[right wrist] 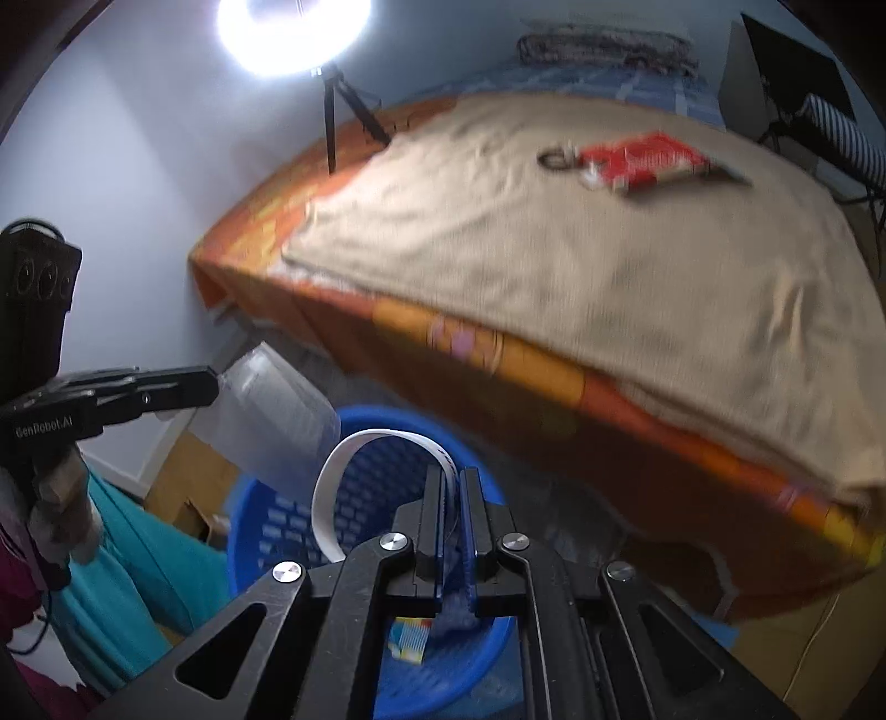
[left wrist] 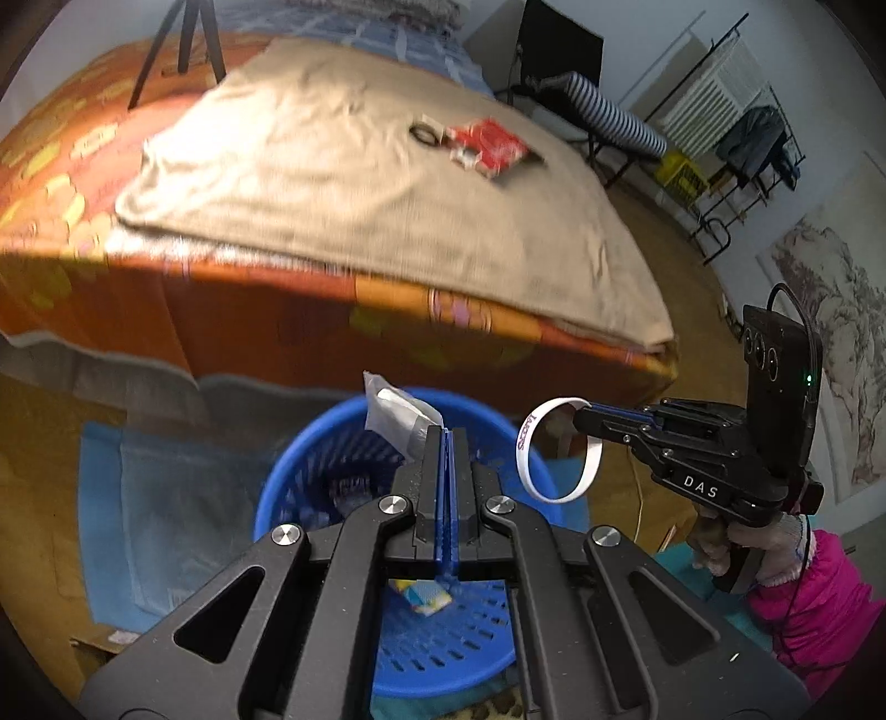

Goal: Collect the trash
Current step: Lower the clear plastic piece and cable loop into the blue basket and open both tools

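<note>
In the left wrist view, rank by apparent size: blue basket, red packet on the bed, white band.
1. blue basket
2. red packet and white band: alike; the band is nearer, so unsure.

A bed [right wrist: 637, 288] under a tan blanket [left wrist: 387, 183] (orange sheet beneath), ring light [right wrist: 293, 27] by pale wall.

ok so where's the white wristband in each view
Left wrist view: white wristband right of centre, hanging from the right claw beside the basket.
Right wrist view: white wristband low centre, looping left from that claw's shut jaws.
Shared landmark: blue basket below it.
</note>
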A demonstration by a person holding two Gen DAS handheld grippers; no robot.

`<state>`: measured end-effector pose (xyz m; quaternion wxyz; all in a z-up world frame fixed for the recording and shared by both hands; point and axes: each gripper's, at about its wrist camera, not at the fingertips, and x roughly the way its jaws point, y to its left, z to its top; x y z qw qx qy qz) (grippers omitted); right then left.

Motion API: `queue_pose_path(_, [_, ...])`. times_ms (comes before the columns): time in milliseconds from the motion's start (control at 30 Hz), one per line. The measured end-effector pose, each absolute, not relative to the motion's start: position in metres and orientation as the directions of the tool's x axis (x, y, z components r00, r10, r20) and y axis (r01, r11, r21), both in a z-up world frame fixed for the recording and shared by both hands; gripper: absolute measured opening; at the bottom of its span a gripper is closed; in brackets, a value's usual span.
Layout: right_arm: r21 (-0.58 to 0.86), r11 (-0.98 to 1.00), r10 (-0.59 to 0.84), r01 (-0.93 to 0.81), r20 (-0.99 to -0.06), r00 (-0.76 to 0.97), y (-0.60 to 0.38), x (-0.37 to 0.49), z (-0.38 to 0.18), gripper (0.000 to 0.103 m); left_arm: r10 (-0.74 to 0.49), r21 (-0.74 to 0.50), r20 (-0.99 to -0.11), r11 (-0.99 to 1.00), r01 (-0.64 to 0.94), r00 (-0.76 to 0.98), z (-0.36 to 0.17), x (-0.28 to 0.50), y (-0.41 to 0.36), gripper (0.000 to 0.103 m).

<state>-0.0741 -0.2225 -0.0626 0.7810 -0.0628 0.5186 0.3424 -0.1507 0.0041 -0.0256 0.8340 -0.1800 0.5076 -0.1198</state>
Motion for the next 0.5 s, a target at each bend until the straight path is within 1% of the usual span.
queue_pose_path(100, [0.243,0.753,0.446,-0.611,-0.871,0.203,-0.223,-0.086,-0.078,0.003,-0.388,-0.420,-0.824,0.907,0.014,0.412,-0.042,-0.153,0.000,0.000])
queue_pose_path(233, [0.248,0.744,0.436,-0.620,-0.884,0.170,-0.221,-0.095,-0.090,0.010,-0.389,-0.414,-0.856,0.910,0.001,0.340,-0.065,-0.156,-0.009,0.000])
queue_pose_path(267, [0.250,0.742,0.437,-0.622,-0.884,0.165,-0.221,-0.096,-0.092,0.014,-0.388,-0.410,-0.862,0.912,-0.001,0.327,-0.069,-0.156,-0.010,0.000])
queue_pose_path(300, [0.249,0.741,0.436,-0.623,-0.885,0.164,-0.221,-0.098,-0.094,0.024,-0.382,-0.402,-0.869,0.915,0.000,0.316,-0.073,-0.157,-0.012,0.000])
queue_pose_path(333, [0.249,0.740,0.436,-0.625,-0.885,0.163,-0.221,-0.099,-0.095,0.028,-0.376,-0.395,-0.874,0.919,0.000,0.308,-0.075,-0.157,-0.013,0.000])
queue_pose_path(367, [0.247,0.738,0.434,-0.628,-0.886,0.162,-0.222,-0.099,-0.095,0.028,-0.371,-0.389,-0.880,0.921,-0.002,0.298,-0.078,-0.157,-0.014,0.000])
queue_pose_path(400, [0.245,0.737,0.432,-0.629,-0.887,0.161,-0.222,-0.099,-0.096,0.030,-0.369,-0.388,-0.881,0.922,-0.005,0.296,-0.080,-0.157,-0.013,0.008])
queue_pose_path(433, [0.243,0.739,0.430,-0.629,-0.888,0.162,-0.223,-0.099,-0.097,0.036,-0.366,-0.386,-0.882,0.922,-0.010,0.297,-0.080,-0.157,-0.013,0.012])
queue_pose_path(467, [0.241,0.742,0.429,-0.626,-0.888,0.166,-0.224,-0.098,-0.097,0.042,-0.362,-0.384,-0.881,0.923,-0.014,0.303,-0.079,-0.156,-0.012,0.027])
queue_pose_path(500, [0.241,0.744,0.430,-0.623,-0.887,0.170,-0.224,-0.098,-0.096,0.053,-0.356,-0.380,-0.880,0.925,-0.019,0.315,-0.078,-0.157,-0.011,0.040])
